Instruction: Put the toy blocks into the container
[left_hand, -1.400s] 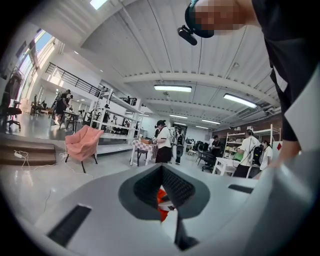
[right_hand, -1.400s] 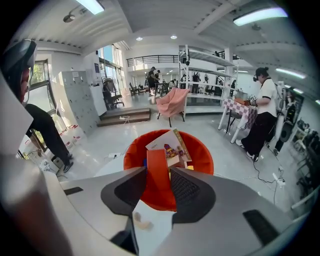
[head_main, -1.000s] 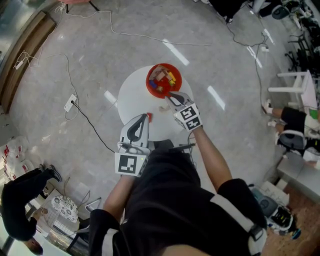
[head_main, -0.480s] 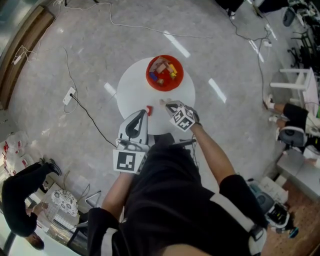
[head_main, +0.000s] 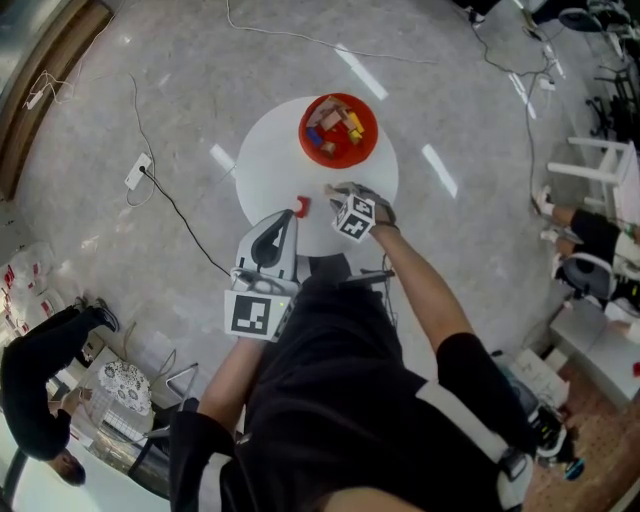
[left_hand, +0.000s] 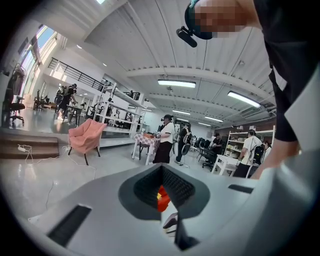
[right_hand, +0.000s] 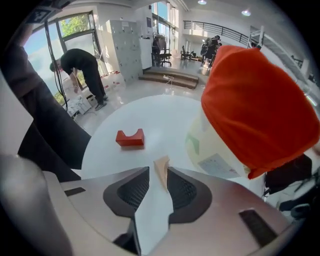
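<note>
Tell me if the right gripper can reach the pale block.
Likely yes: the right gripper has just been opening its jaws, which stand either side of the pale block; nothing intervenes.

**One camera high up, two cameras down low**

The head view looks almost straight down from high above. The round white table (head_main: 268, 170) is small and far off in the upper middle of the frame, and the person's dark top (head_main: 330, 400) fills the bottom. The left gripper view sits low and faces almost level across the big room, with the ceiling (left_hand: 165, 55) along the top. The right gripper view is very near the table and tips steeply down at it. This view and the head view share the table, the red block (head_main: 301, 207) and the red bowl (head_main: 338, 130). The left gripper view has only a sliver of red low in the middle, too small to tell what it is.
</note>
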